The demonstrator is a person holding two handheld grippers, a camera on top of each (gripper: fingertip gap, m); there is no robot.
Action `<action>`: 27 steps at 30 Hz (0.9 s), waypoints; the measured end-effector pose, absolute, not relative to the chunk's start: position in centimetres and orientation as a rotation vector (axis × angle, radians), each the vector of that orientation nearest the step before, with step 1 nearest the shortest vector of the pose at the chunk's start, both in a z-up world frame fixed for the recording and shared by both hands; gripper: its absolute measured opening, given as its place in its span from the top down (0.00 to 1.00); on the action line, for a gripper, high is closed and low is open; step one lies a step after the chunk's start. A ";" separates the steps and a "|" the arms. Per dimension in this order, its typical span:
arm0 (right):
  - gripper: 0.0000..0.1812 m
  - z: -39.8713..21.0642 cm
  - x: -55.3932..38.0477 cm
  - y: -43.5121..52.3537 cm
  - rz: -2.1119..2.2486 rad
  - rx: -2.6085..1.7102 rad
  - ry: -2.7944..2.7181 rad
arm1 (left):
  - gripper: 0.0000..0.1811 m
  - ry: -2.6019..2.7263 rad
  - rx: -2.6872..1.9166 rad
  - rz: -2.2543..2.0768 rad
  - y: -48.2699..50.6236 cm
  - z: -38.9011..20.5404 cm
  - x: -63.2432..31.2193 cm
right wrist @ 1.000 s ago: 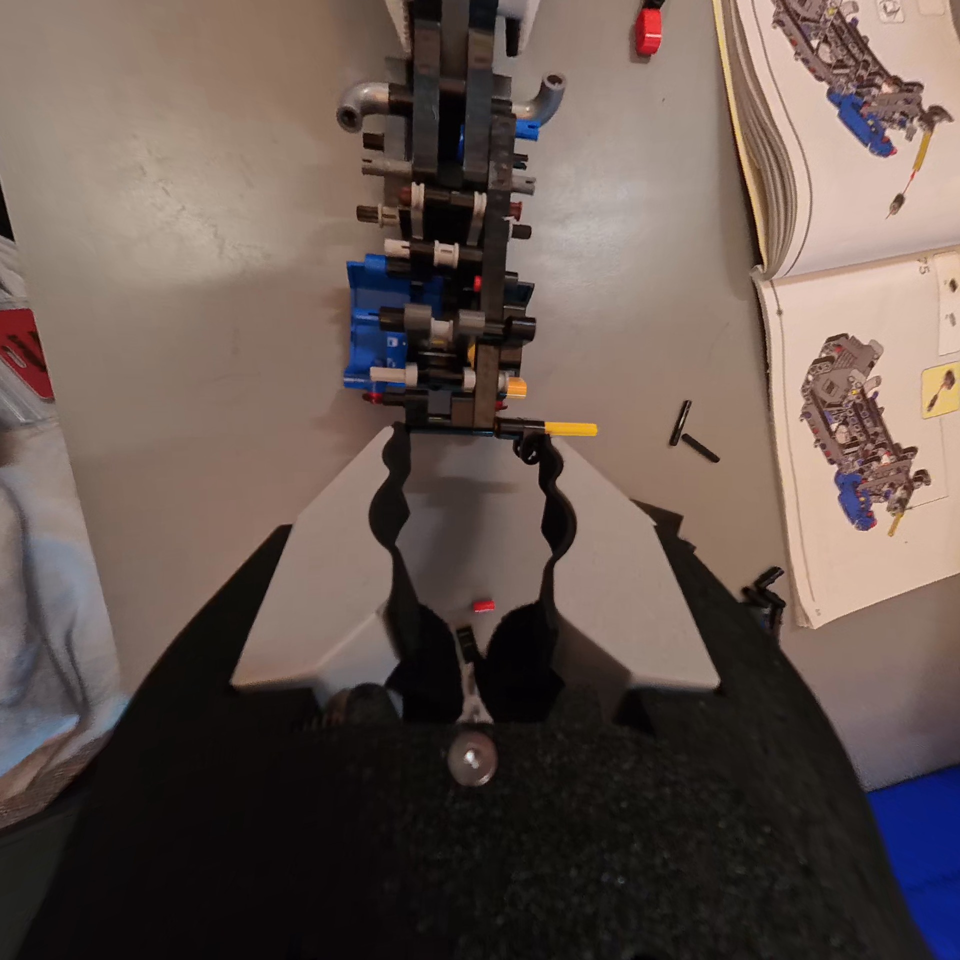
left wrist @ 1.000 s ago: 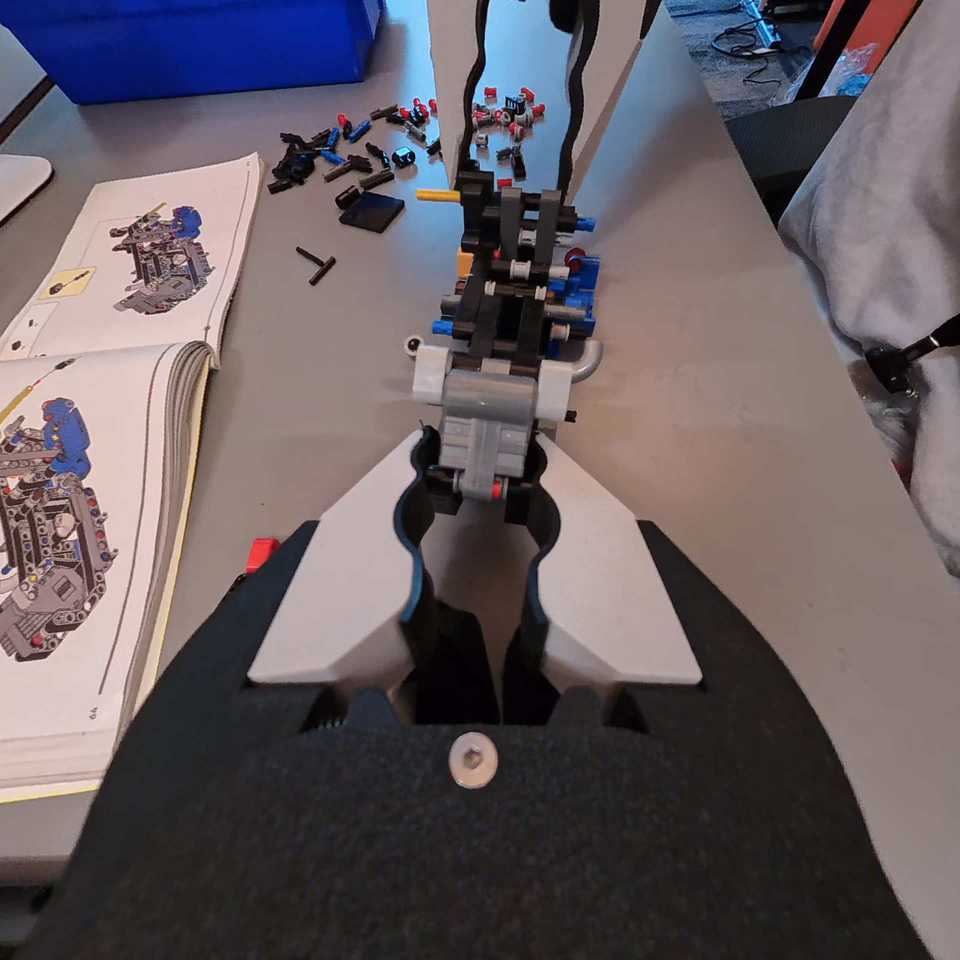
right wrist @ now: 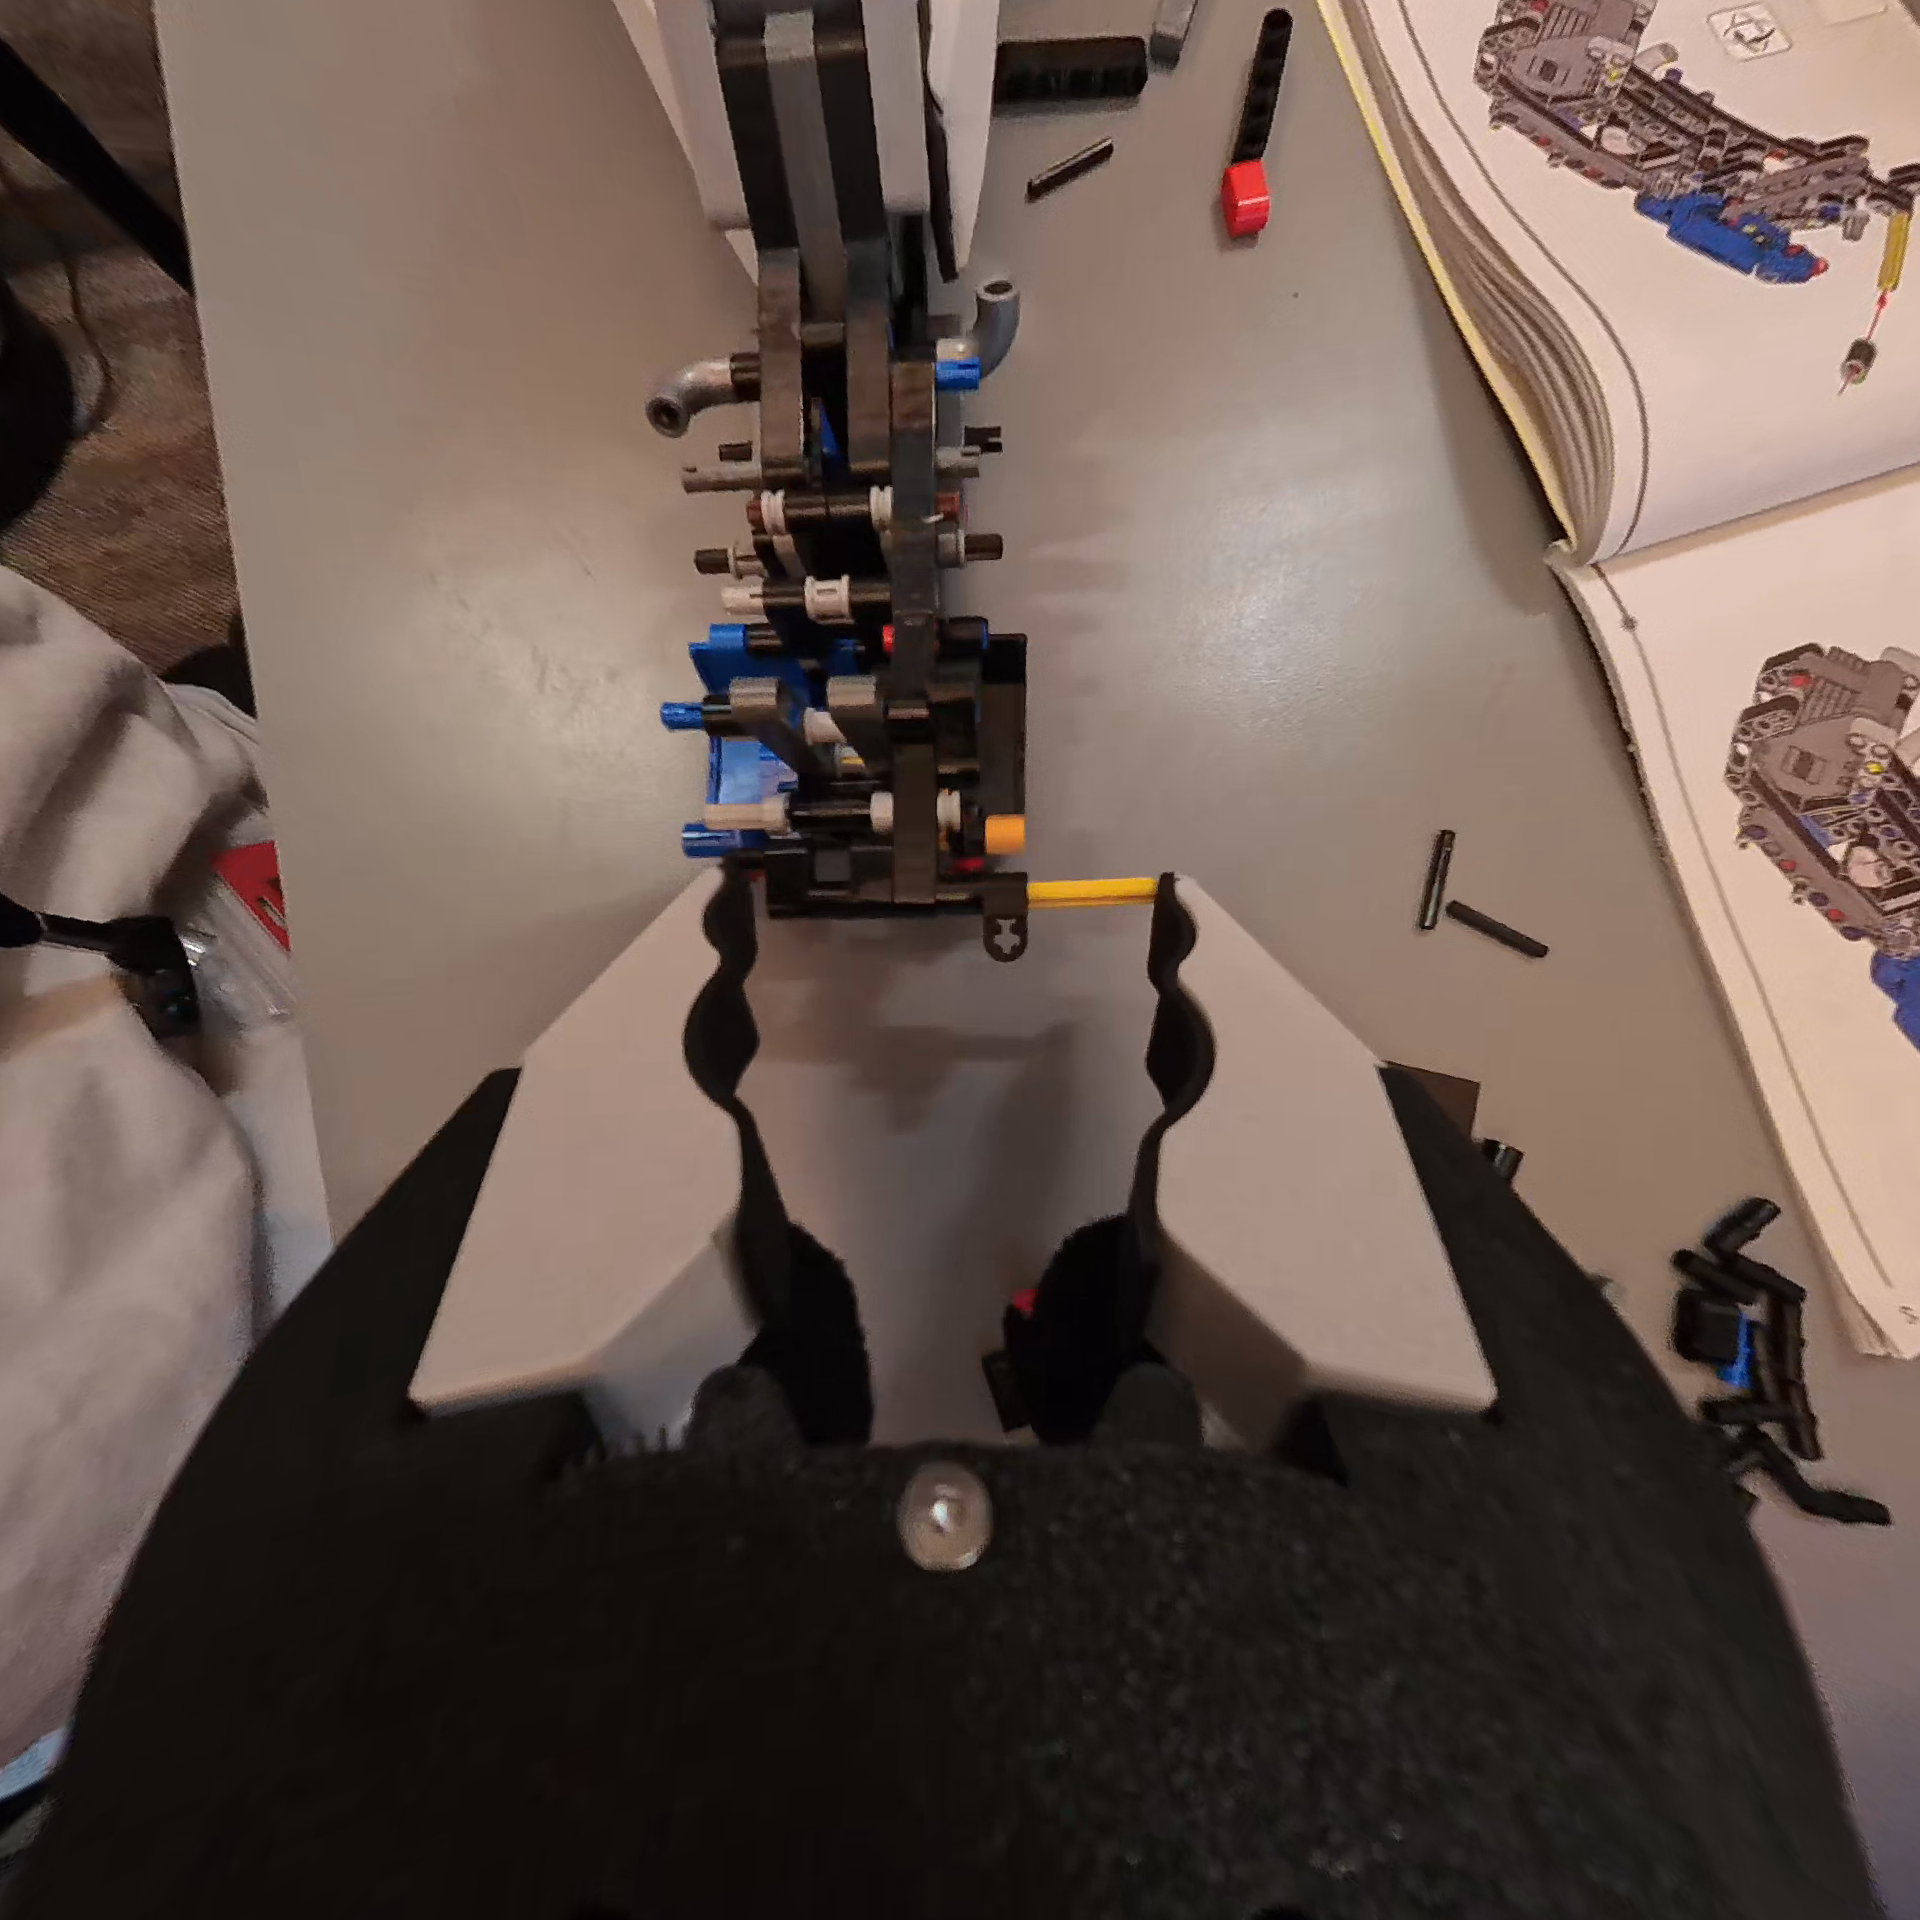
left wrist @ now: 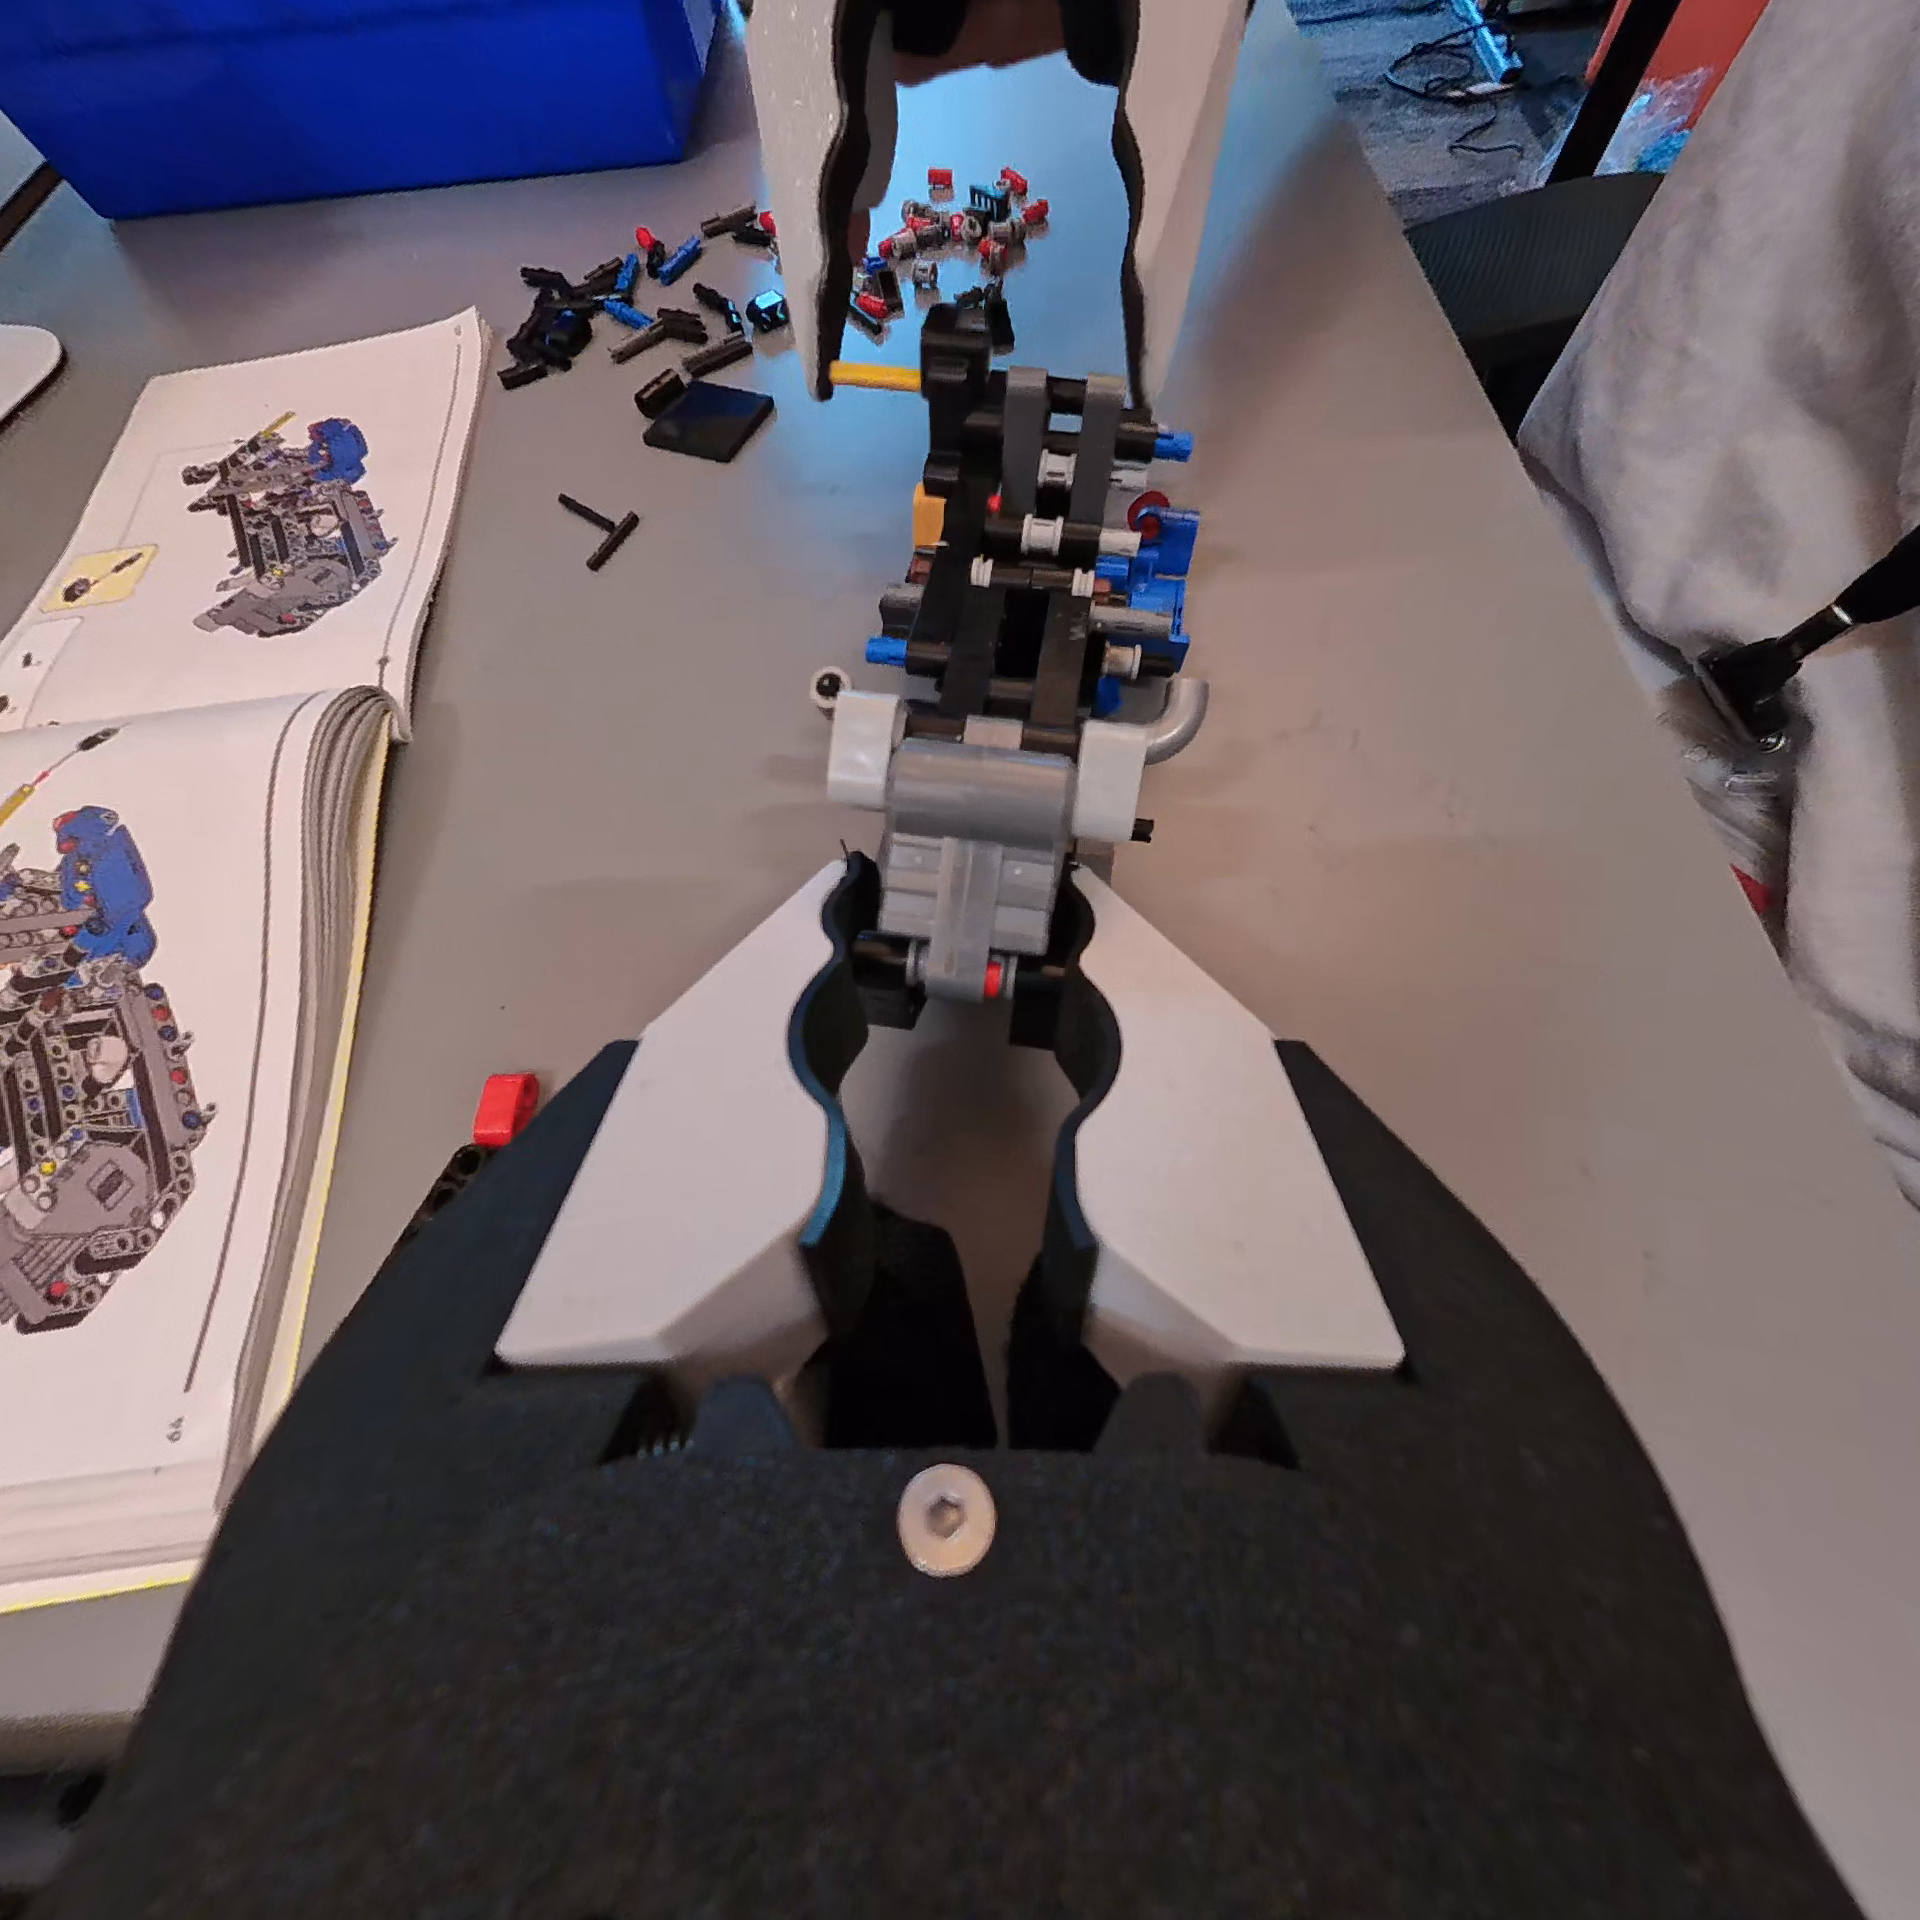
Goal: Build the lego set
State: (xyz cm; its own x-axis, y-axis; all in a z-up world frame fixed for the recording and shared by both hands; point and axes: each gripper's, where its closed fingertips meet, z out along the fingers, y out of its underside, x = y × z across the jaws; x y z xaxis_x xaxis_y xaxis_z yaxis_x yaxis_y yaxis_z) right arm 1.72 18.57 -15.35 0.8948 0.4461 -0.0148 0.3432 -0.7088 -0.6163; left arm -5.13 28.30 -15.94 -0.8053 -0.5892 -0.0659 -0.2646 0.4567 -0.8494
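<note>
While the left gripper (left wrist: 961,935) clamps its wavy dark-padded grey fingers on the pale grey end of the lego model (left wrist: 1039,582), the long, narrow build of black beams, white bushes and blue blocks stretches across the smooth grey table (left wrist: 1403,935) toward the right gripper (right wrist: 940,899). That gripper's jaws stand spread wide at the model's far end, one tip touching a slim yellow axle (right wrist: 1091,890) that juts sideways. An open instruction booklet (left wrist: 239,582) lies beside the model, with loose black pins (left wrist: 600,530) and a red brick (left wrist: 506,1108) nearby. Only the left wrist view shows a heap of small parts (left wrist: 935,244) and a blue bin (left wrist: 343,83); only the right shows a curved grey pipe (right wrist: 686,395).
</note>
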 end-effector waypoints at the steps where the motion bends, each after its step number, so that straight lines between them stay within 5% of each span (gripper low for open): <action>1: 0.60 -15.3 1.8 18.5 0.198 -2.433 -0.582 | 0.83 2.358 -0.715 -1.280 28.3 -15.9 -5.2; 27: 0.60 -15.8 1.6 18.0 0.229 -2.527 -0.573 | 0.83 2.370 -0.728 -1.276 28.3 -16.0 -4.8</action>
